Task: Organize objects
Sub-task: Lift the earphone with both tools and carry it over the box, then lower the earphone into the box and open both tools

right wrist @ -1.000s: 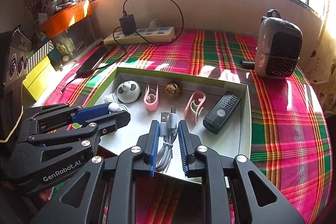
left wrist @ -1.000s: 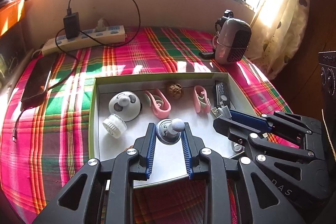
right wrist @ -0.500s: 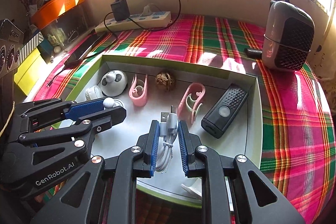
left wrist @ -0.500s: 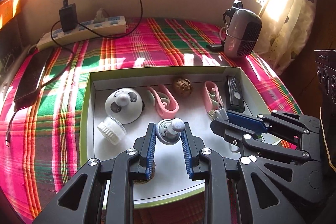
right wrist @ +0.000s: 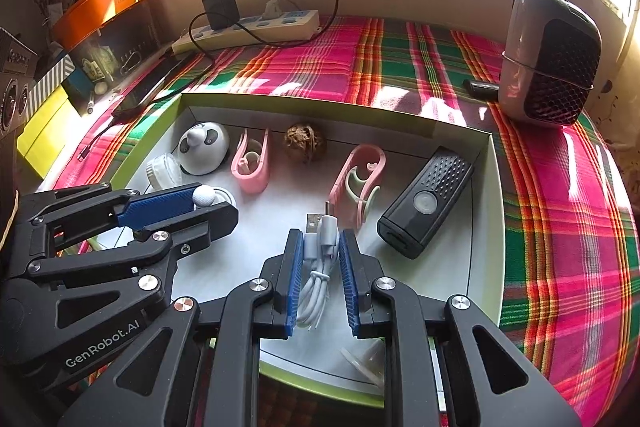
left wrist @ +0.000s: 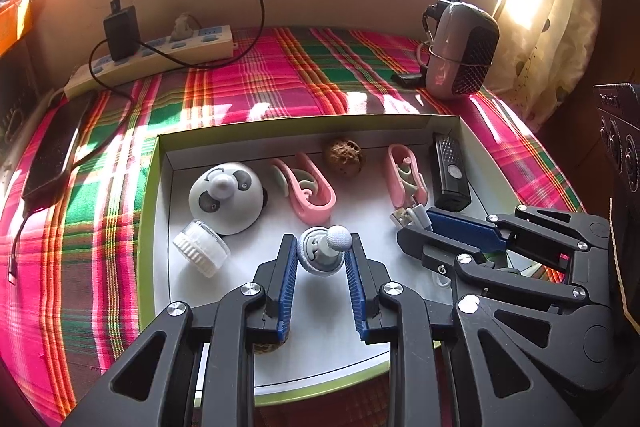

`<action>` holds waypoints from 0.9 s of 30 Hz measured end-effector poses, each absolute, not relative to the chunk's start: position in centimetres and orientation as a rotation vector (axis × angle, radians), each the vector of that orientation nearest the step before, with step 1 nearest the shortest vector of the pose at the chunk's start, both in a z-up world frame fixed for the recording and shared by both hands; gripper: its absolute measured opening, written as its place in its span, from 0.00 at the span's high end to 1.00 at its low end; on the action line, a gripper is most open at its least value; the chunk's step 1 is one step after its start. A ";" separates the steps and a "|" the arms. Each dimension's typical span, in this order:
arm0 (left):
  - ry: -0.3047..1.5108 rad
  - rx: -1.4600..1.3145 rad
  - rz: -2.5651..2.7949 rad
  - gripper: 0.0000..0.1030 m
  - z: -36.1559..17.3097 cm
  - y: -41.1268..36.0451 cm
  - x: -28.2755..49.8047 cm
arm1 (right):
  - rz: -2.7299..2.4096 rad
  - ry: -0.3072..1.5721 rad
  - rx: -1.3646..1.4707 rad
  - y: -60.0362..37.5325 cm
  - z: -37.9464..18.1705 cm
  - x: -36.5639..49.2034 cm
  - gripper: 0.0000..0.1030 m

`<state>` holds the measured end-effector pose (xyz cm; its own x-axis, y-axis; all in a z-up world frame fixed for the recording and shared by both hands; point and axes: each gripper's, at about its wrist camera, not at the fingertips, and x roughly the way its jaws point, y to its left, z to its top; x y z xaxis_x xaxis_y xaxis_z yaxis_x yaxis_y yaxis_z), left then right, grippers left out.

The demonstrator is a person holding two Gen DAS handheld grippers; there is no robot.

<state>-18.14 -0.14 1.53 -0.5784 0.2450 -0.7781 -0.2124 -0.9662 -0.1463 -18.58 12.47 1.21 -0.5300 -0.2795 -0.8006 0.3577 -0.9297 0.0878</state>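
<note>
A green-rimmed white tray [left wrist: 152, 211] lies on the plaid cloth. My left gripper [left wrist: 321, 247] is shut on a small grey knobbed gadget [left wrist: 322, 255] over the tray's front middle; it also shows in the right wrist view [right wrist: 208, 197]. My right gripper [right wrist: 318, 243] is shut on a coiled white USB cable [right wrist: 318, 267] over the tray's front; the cable's plugs show in the left wrist view [left wrist: 408, 215]. In the tray lie a panda dome [left wrist: 226, 197], a white cap [left wrist: 200, 253], two pink clips [left wrist: 310, 189] [right wrist: 360, 179], a brown nut [left wrist: 344, 155] and a black remote [right wrist: 426, 203].
A grey heater [right wrist: 550, 59] stands at the back right. A power strip [left wrist: 156, 57] with a black charger [left wrist: 122, 33] lies along the back wall. A black phone [left wrist: 54, 147] lies at the left. An orange bin [right wrist: 104, 3] and boxes crowd the far left.
Both grippers have moved forward and lower over the tray, each still holding its object. The tray's contents have not moved.
</note>
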 end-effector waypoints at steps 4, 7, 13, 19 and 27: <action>-0.039 -1.286 2.588 0.78 1.6 0.0 -18.3 | -2.464 0.131 1.270 12.4 1.1 -18.6 0.81; -0.025 -1.288 2.587 0.78 1.5 0.1 -18.3 | -2.465 0.131 1.269 12.4 1.1 -18.6 0.81; 0.002 -1.299 2.588 0.78 1.4 0.2 -18.7 | -2.465 0.130 1.271 12.4 1.1 -18.5 0.81; 0.013 -1.303 2.590 0.78 1.5 0.3 -18.7 | -2.467 0.130 1.272 12.3 1.1 -18.5 0.81; 0.024 -1.312 2.589 0.78 1.5 0.4 -18.8 | -2.468 0.129 1.275 12.4 1.1 -18.5 0.81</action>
<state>-18.83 0.36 1.47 -0.5687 0.2039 -0.7969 -0.2184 -0.9715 -0.0927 -18.51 12.42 1.13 -0.5287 -0.2725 -0.8039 0.3547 -0.9314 0.0824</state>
